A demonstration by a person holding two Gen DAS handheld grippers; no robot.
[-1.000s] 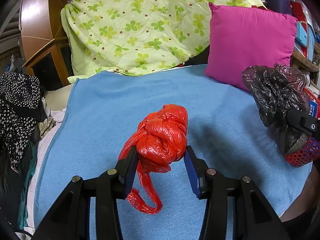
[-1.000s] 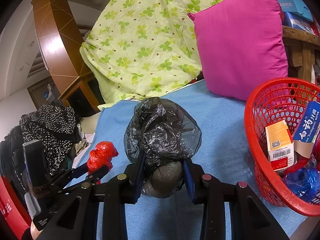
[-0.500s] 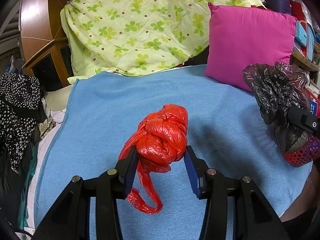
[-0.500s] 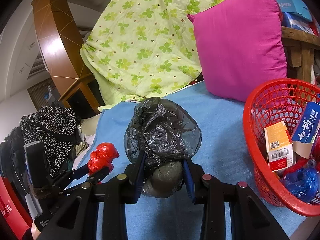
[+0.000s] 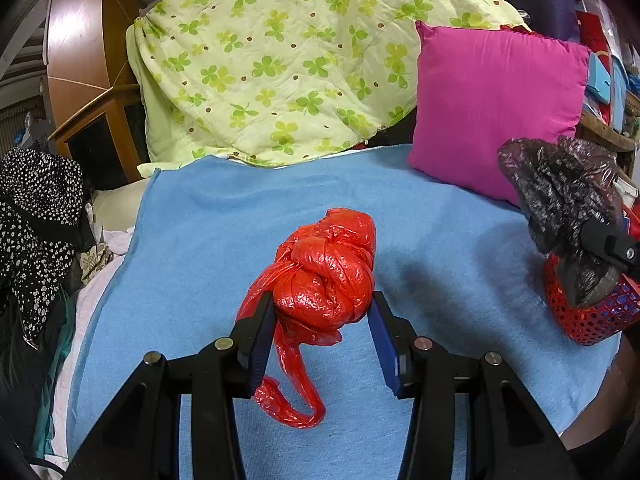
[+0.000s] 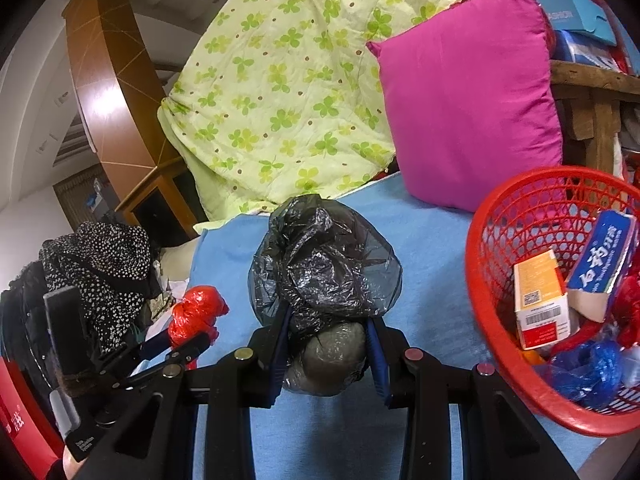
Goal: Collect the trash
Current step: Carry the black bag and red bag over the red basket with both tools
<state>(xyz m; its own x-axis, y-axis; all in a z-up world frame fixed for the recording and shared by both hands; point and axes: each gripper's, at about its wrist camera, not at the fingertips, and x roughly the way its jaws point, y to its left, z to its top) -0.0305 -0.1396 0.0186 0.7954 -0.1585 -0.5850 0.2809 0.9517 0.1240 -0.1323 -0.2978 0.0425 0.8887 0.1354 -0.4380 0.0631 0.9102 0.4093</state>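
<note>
Left wrist view: the left claw (image 5: 322, 312) is clenched on a knotted ball of crumpled red plastic bag (image 5: 328, 276), its blue-padded fingers (image 5: 258, 334) pressing the bundle from both sides. A loose red tail of the bag hangs below the jaws and curls above the light-blue blanket (image 5: 224, 216) that covers the bed. At the far right of this view, the right claw (image 5: 592, 248) appears, grasping a crumpled black plastic bag (image 5: 560, 188) just over the rim of a red perforated plastic basket (image 5: 588, 320).

Right wrist view: the right claw (image 6: 326, 344) grips the black plastic bag (image 6: 320, 268) at its neck, the bag's ruffled upper part fanning out above the fingers and a rounded grey-green lump inside (contents not identifiable) bulging below them. The red basket (image 6: 480, 272) stands just beside the claw on the right, at the blanket's edge; it holds an orange-and-white carton with a barcode (image 6: 540, 304), a blue-and-white toothpaste box (image 6: 600, 256) and a scrunched blue plastic bag (image 6: 592, 364). The left claw (image 6: 180, 340) with its red bundle (image 6: 196, 312) shows at the lower left, well apart from the basket.

Background, both views: a magenta square cushion (image 6: 468, 96) leans upright at the blanket's far edge, beside a heaped pale-green quilt with a clover print (image 5: 288, 52). A black garment with white dots (image 6: 104, 272) lies at the left.
</note>
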